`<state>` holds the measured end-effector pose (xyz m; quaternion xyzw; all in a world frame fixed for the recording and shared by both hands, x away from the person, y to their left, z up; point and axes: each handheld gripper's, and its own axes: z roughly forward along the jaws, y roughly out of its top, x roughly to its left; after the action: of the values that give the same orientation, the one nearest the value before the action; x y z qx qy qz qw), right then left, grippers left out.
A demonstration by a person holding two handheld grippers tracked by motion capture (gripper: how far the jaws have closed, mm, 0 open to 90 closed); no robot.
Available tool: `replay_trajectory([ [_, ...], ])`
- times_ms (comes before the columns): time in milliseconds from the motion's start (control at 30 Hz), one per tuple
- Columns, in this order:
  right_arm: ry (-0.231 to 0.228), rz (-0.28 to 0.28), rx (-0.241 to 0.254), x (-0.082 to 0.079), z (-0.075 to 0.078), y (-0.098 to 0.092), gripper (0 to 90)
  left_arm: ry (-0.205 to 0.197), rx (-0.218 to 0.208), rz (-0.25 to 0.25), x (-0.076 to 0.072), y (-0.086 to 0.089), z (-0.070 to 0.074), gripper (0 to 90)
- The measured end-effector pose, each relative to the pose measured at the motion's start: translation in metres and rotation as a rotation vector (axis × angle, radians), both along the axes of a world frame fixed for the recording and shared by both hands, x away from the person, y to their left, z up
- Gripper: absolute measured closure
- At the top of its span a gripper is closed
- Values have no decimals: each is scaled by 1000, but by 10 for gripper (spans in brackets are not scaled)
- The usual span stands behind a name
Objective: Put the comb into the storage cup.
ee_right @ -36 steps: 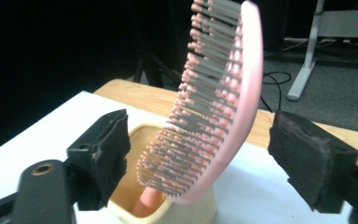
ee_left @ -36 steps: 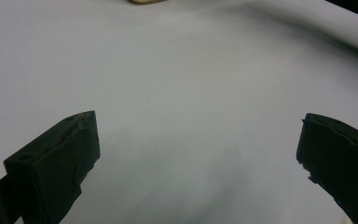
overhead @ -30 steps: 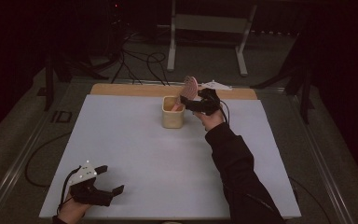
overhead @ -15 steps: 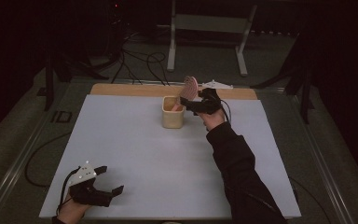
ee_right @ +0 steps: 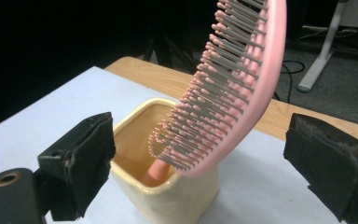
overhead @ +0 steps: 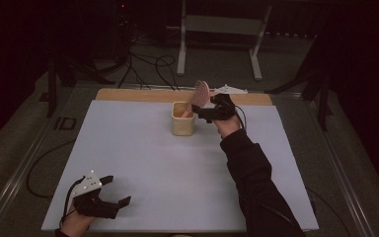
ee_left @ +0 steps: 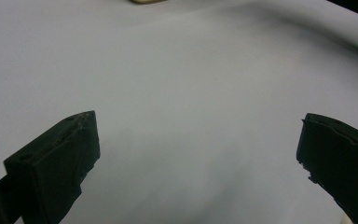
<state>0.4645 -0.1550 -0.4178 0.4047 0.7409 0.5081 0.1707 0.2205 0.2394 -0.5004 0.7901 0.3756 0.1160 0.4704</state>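
Observation:
A pink hairbrush (overhead: 201,95) stands tilted, handle down, in a cream square cup (overhead: 182,121) at the back middle of the white table (overhead: 153,163). My right gripper (overhead: 200,112) hovers just right of the cup. Its jaws have just been opening and now stand wide. In the right gripper view the brush head (ee_right: 237,93) rises between the jaws of the right gripper (ee_right: 198,154) without touching either pad, above the cup (ee_right: 168,196). My left gripper (overhead: 116,190) rests open at the near left corner, and the left gripper (ee_left: 198,140) has bare table between its jaws.
A wooden strip (overhead: 138,95) runs along the table's far edge. Behind it on the dark floor are cables (overhead: 148,64) and a white metal stand (overhead: 219,29). A small white part (overhead: 232,90) lies on the strip by the right hand.

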Motion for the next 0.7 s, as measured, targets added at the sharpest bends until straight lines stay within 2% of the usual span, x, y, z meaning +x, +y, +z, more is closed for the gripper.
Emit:
replay_trajectory([
  [267, -31, 15, -3, -6, 4, -3, 85, 2, 0, -3, 0, 0, 0, 3],
  [700, -27, 22, -12, -16, 0, -10, 86, 6, 1, -10, 0, -1, 0, 3],
])
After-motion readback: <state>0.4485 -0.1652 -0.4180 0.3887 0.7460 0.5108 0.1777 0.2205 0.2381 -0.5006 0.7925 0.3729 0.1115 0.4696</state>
